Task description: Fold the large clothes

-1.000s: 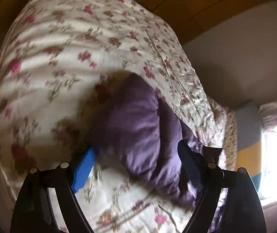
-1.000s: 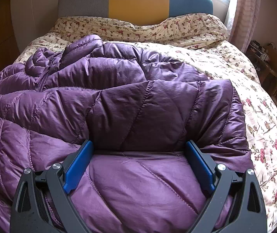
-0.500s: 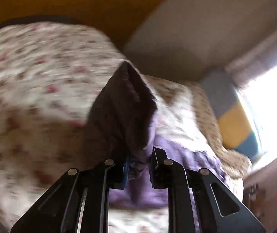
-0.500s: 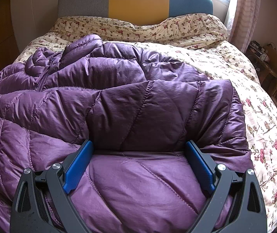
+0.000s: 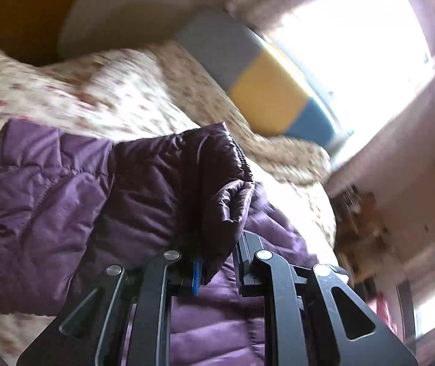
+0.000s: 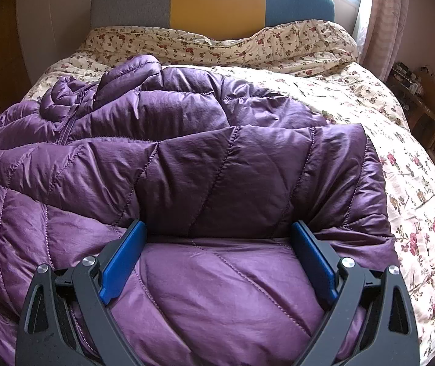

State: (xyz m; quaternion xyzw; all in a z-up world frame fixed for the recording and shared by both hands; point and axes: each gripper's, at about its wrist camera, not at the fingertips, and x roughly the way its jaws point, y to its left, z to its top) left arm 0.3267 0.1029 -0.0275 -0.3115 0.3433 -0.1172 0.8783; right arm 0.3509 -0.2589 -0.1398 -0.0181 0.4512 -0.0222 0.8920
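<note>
On the bed [image 6: 415, 183], our left claw [image 5: 217, 270] pinches the jacket [image 6: 217, 167] edge mid-fold; right claw [image 6: 217, 259] rests wide. Next: lay it across.

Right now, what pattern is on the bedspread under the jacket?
Cream bedspread with small red flowers, clearest in the right wrist view.

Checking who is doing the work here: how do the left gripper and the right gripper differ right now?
The left gripper is shut on a bunched fold of the purple jacket and holds it lifted; the right gripper stands wide open, gripping nothing. The left view is tilted and blurred; the right view is level and sharp, above the jacket lying on the floral quilt. Both have blue pads.
</note>
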